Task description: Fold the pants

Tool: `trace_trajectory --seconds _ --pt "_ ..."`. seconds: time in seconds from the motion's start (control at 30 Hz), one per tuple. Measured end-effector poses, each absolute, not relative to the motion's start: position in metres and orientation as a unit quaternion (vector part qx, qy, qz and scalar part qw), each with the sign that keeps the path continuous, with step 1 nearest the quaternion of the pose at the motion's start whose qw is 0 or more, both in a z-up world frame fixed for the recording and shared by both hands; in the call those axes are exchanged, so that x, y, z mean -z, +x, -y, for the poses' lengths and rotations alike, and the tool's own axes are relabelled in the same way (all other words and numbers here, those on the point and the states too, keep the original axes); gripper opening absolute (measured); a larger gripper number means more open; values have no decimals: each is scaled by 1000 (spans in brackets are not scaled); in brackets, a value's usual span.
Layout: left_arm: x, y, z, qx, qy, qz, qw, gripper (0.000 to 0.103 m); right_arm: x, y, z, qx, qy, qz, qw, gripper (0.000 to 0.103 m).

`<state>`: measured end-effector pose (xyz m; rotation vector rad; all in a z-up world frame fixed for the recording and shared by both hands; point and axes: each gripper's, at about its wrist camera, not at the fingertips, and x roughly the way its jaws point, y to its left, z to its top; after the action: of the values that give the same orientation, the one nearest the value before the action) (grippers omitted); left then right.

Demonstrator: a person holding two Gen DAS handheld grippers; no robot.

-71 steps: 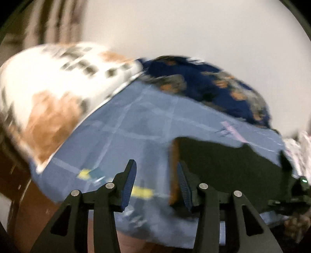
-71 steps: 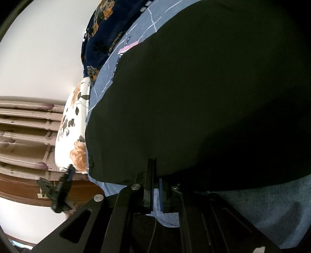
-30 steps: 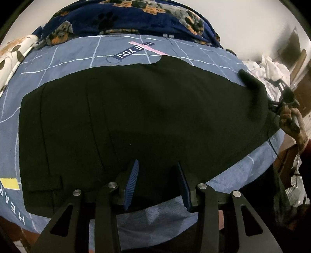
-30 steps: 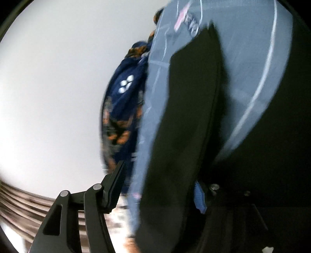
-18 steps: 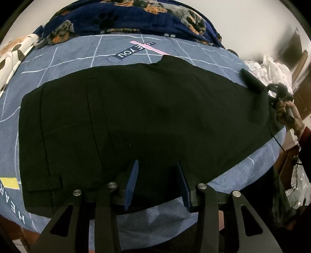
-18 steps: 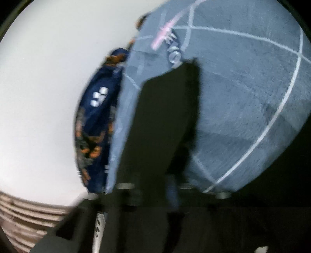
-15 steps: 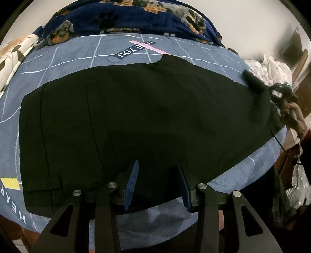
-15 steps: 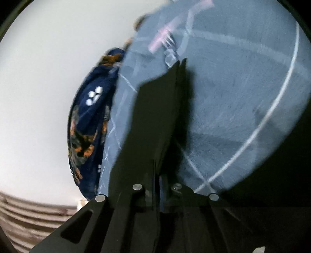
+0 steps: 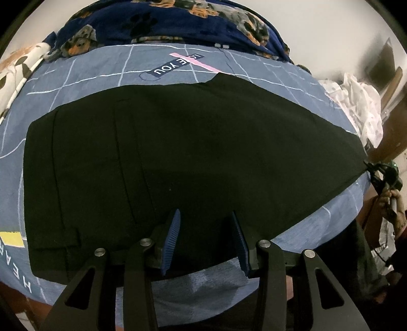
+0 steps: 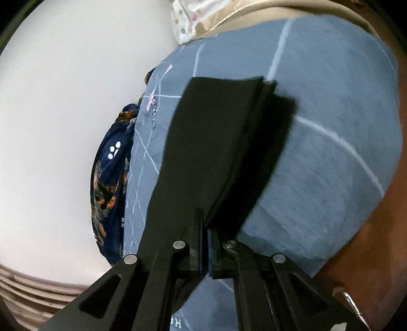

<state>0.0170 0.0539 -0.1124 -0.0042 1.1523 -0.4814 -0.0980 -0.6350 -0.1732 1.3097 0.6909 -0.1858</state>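
Covering most of the bed (image 9: 84,84) is a grey-blue sheet (image 9: 300,236) marked with pale grid lines and a dark label with white lettering. Over that sheet lie the black pants (image 9: 203,152), spread flat across the middle of the bed, with seams and a pocket flap showing toward the left end in the left wrist view. Along the far edge of the bed a navy blanket (image 9: 165,23) with an orange and grey print is bunched against the pale wall (image 10: 63,101). A white pillow (image 9: 17,66) with brown and dark blotches sits at the far left corner, and crumpled white spotted cloth (image 9: 361,101) lies at the right end.

In the right wrist view the leg end of the pants rises off the sheet as a tapering strip of several layers, casting a dark shadow on the sheet beside it. That strip runs straight into the right tool (image 10: 204,244), whose jaws are clamped together on the fabric. The left tool (image 9: 206,239) hangs above the near edge of the pants with its blue ribbed pads (image 9: 173,236) apart and nothing between them. At the far right edge of the left wrist view, a hand (image 9: 391,203) grips the handle of the right tool.
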Motion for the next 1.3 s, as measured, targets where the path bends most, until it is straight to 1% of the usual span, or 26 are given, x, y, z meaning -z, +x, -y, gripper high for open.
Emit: trace_trajectory --seconds 0.2,0.37,0.43,0.57,0.67,0.73,0.8,0.83,0.87,0.9,0.93,1.07,1.23,1.3 --pt "113 15 -53 226 6 -536 814 43 169 -107 645 87 596 -303 738 3" --pt "113 15 -53 227 6 -535 814 43 178 -118 655 83 635 -281 715 4" --pt "113 15 -54 227 6 -535 814 43 180 -122 660 70 650 -275 705 8" --pt "113 15 -53 227 6 -535 814 44 171 -118 653 43 655 -279 701 12" --pt "113 14 -52 228 10 -533 814 45 164 -105 632 6 647 -301 701 19" --pt "113 13 -51 228 13 -533 815 46 160 -95 619 -11 639 -315 702 25" --pt "112 12 -50 228 14 -532 815 47 157 -85 608 -18 631 -333 700 26" --pt "112 12 -50 228 15 -532 815 47 156 -82 603 -19 625 -341 702 26" --pt "112 12 -50 228 15 -532 815 47 154 -79 598 -13 613 -352 707 23" --pt "112 12 -50 228 14 -533 815 47 152 -79 596 -7 603 -362 711 7" --pt "112 12 -50 228 14 -533 815 47 150 -79 593 4 590 -378 714 5" --pt "112 12 -50 234 19 -535 812 47 140 -91 593 12 573 -379 727 3" --pt "113 13 -53 245 22 -535 808 47 156 -104 599 11 600 -372 708 1" --pt "112 14 -54 246 20 -535 808 47 153 -99 596 12 591 -375 715 2"
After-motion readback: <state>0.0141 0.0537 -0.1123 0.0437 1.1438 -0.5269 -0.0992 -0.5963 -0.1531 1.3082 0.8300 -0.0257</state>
